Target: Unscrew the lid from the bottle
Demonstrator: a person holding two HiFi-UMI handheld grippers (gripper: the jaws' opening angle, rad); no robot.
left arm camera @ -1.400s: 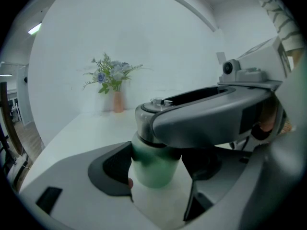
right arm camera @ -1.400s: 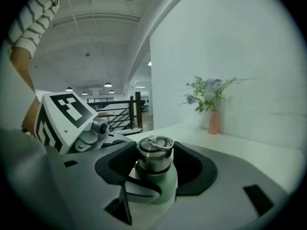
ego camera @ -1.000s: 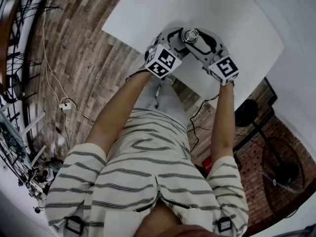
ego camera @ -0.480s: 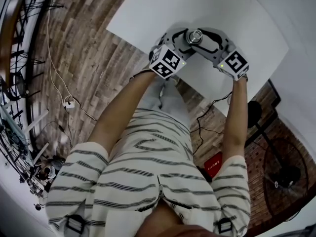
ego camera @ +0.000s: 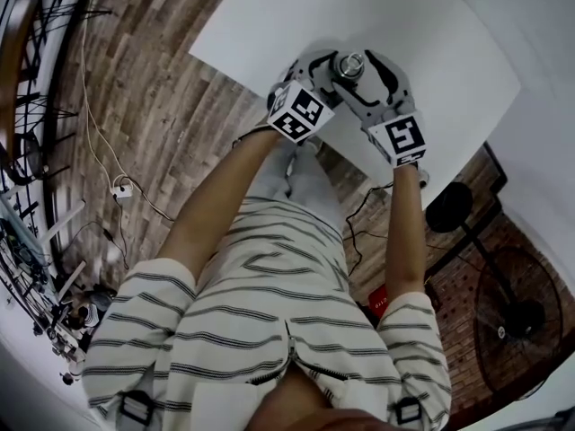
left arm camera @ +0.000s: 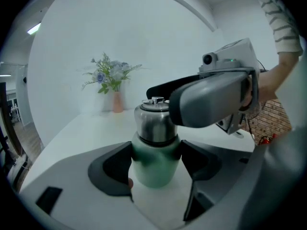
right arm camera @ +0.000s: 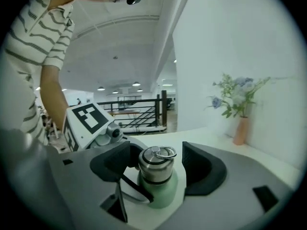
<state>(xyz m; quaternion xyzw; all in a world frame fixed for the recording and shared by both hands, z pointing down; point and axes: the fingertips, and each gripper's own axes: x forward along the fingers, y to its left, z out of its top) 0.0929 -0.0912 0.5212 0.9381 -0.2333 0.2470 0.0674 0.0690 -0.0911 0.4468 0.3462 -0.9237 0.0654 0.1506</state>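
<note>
Head view: on the white table (ego camera: pixel 269 16), the left gripper (ego camera: pixel 325 70) and right gripper (ego camera: pixel 368 68) flank the round steel screw lid (ego camera: pixel 349 64). The right one's marker cube (ego camera: pixel 399 138) has swung back toward the person since half a second ago.

Left gripper view: its pads clamp the pale green bottle (left arm camera: pixel 154 169) just below the lid, holding it upright.

Right gripper view: the jaws have just been opening and stand wide, clear of the lid between them. This is probably a release before re-gripping; the lid still looks seated. No brand or writing is readable, only the cubes' square markers.
</note>
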